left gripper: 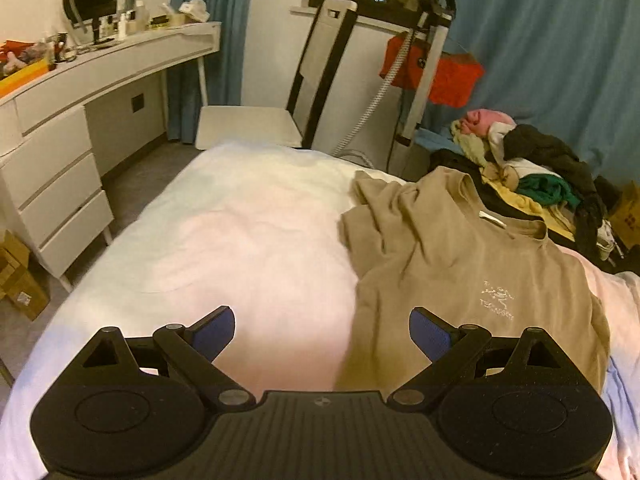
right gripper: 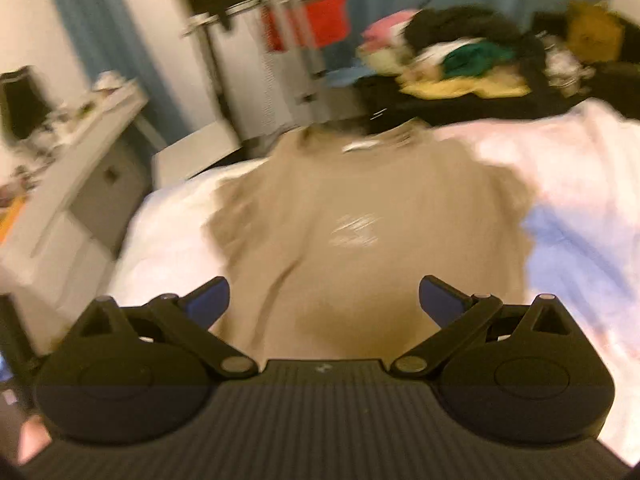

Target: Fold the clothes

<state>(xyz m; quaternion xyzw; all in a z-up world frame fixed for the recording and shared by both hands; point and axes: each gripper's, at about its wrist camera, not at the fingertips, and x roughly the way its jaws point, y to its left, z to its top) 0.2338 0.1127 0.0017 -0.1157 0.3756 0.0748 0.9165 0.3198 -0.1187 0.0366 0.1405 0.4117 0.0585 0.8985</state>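
While the tan T-shirt (left gripper: 460, 264) lies front-up on the white bed sheet (left gripper: 240, 240), collar toward the far end of the bed and a small white printed logo (left gripper: 497, 301) on its chest, both grippers hang above the near edge of the bed with nothing between their fingers. Left gripper (left gripper: 322, 330): jaws spread wide, blue pads (left gripper: 214, 334) facing inward, positioned over bare sheet just left of the shirt's near hem; the right-side pad overlaps the shirt's edge in the view. Right gripper (right gripper: 324, 300): jaws likewise wide apart, centred over the lower body of the shirt (right gripper: 360, 240); this view is motion-blurred, so fine detail is unreadable. Shirt's left sleeve area is bunched and rumpled toward the middle of the bed; the body lies mostly flat, with a white neck label (left gripper: 493, 219) visible inside the collar. Beyond the collar, a heap of mixed clothes (left gripper: 532, 176) (black, green, yellow, pink pieces) sits at the far right end of the bed. A white dressing table with drawers (left gripper: 60, 184) stands along the left wall, a white chair (left gripper: 280, 120) at the far end of the bed, blue curtains (left gripper: 560, 40) behind. A red item (left gripper: 444, 76) hangs on a stand by the curtain.
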